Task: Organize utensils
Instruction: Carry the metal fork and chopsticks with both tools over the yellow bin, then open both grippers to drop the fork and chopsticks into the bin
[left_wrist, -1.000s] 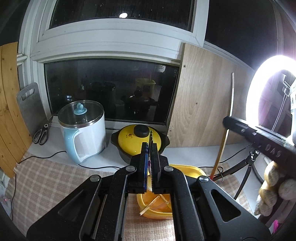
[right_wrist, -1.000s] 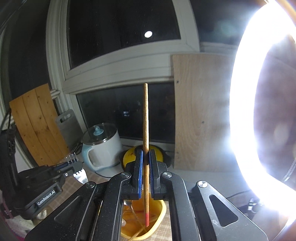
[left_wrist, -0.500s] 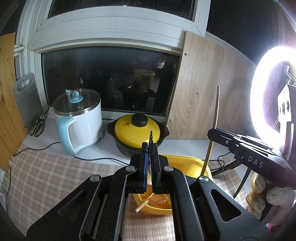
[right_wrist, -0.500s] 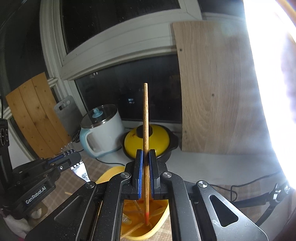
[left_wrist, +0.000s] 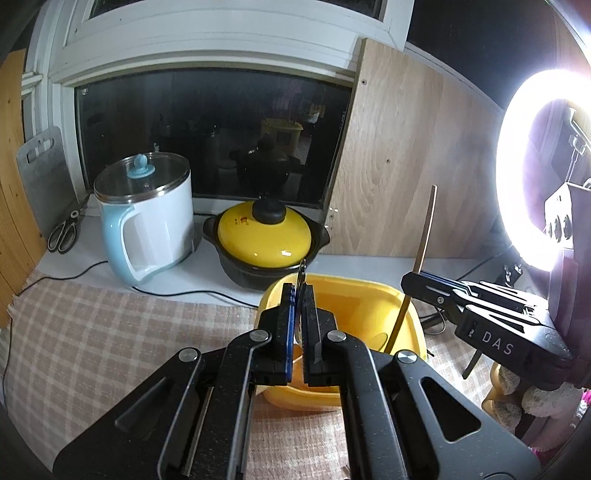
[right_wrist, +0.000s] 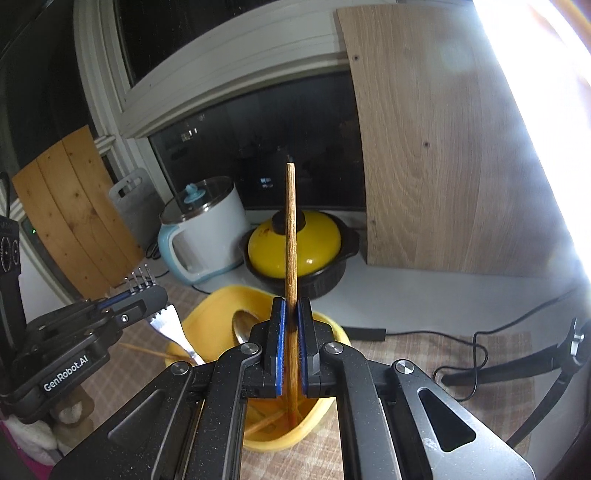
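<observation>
Wooden planks (left_wrist: 14, 206) lean at the far left, and beside them a grey cutting board (left_wrist: 44, 181) stands against the window frame with scissors (left_wrist: 66, 230) lying at its foot. Next comes a white and pale blue electric pot (left_wrist: 147, 218) with a glass lid, then a black casserole with a yellow lid (left_wrist: 264, 236), both on the white sill. In front of them, on the checked cloth (left_wrist: 110, 332), sits the yellow basin (left_wrist: 369, 295); a spoon (right_wrist: 245, 325) and some chopsticks lie inside it.

The left gripper (left_wrist: 298, 314) is clamped on a metal fork (right_wrist: 168, 325) (its tines point up, its handle goes down into the basin), above the basin's left side. The right gripper (right_wrist: 291, 343) is clamped on a wooden chopstick (right_wrist: 291, 229), which stands upright with its red lower tip inside the basin. Both held utensils cross in front of the casserole in their own views.

Behind, to the right, a pale wood panel (left_wrist: 399, 166) leans on the wall. A bright ring light (left_wrist: 517, 147) glares at the far right, and cables (right_wrist: 480, 350) lie on the cloth near its stand.
</observation>
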